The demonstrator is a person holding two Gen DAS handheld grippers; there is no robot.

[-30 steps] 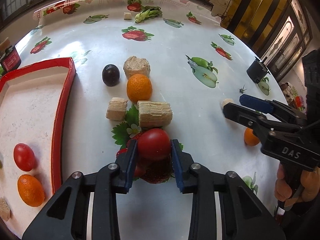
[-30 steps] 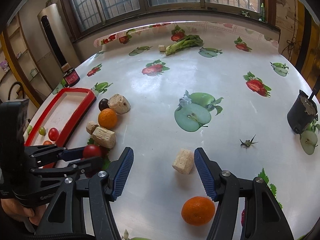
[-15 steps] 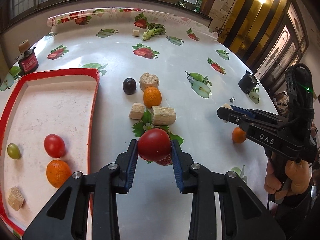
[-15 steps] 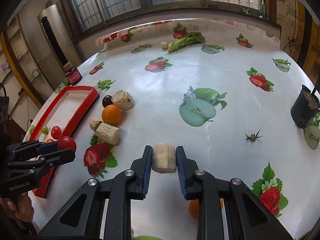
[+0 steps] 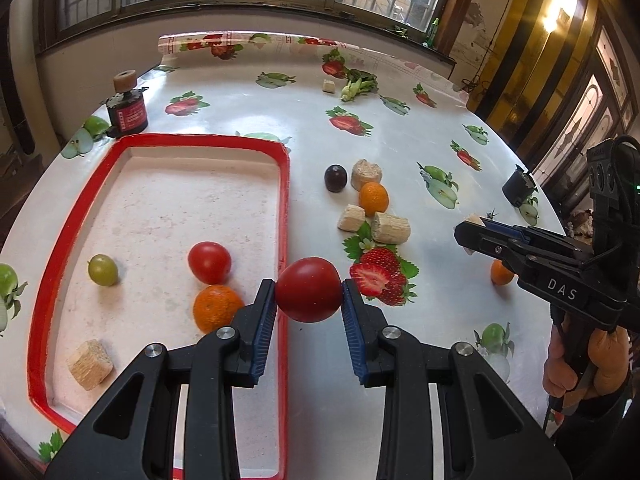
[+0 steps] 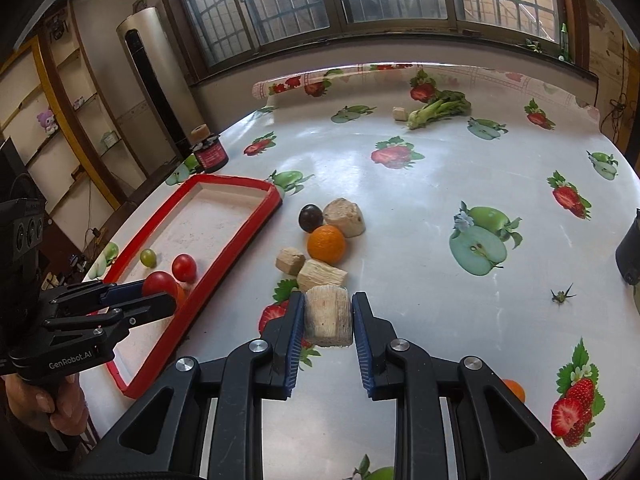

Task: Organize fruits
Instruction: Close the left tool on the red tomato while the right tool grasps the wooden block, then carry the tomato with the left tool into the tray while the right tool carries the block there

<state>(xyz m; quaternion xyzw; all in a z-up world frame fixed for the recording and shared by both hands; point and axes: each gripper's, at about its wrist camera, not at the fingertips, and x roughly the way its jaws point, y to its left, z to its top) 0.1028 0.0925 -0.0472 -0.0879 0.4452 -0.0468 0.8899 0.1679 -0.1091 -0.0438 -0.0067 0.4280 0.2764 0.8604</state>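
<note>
- Your left gripper (image 5: 308,304) clamps the tomato (image 5: 308,289), lifted off the table since a second ago and now over the tray (image 5: 285,184) rim.
- Your right gripper (image 6: 328,320), open a second ago, now pinches a block (image 6: 329,316).
- Orange (image 6: 326,244) and plum (image 6: 311,218) wait at 12 o'clock.

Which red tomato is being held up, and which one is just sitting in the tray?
The tomato pinched in the left gripper is held up. The other tomato lies loose in the red tray, between the green grape and the orange.
</note>
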